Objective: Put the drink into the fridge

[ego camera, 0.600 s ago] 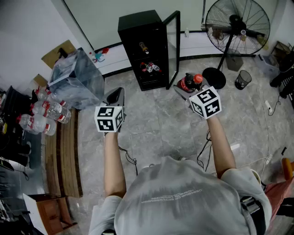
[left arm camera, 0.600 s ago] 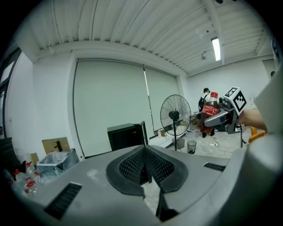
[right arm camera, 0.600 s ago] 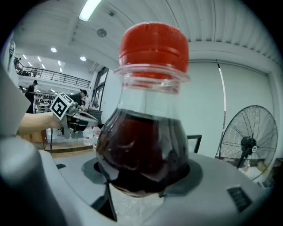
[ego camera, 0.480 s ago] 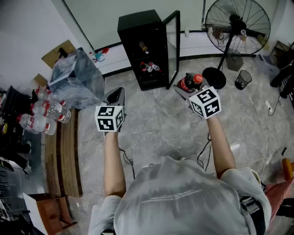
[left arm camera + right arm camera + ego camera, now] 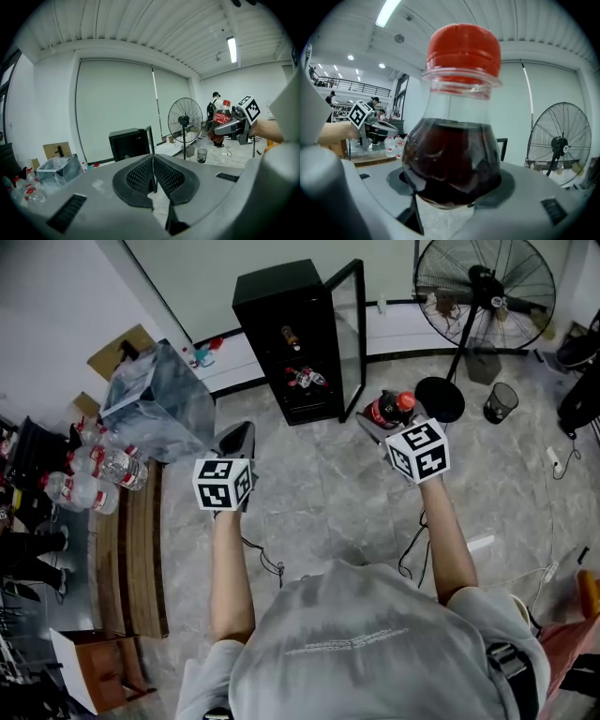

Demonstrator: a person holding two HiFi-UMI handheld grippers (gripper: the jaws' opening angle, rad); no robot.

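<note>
Holding the drink bottle (image 5: 457, 154) upright (red ribbed cap (image 5: 464, 44), clear plastic, dark cola inside): the right hand-held gripper (image 5: 377, 424) pinches its rounded body, out over the grey marbled floor (image 5: 328, 493). The black box-shaped fridge (image 5: 281, 334) stands ahead, well apart, glass door (image 5: 352, 329) swung open, a few items (image 5: 305, 378) on its shelves. Grasp done; approach and placing remain. The left hand-held gripper (image 5: 153, 174) has its mesh-textured pads (image 5: 140, 176) pressed together, nothing between.
</note>
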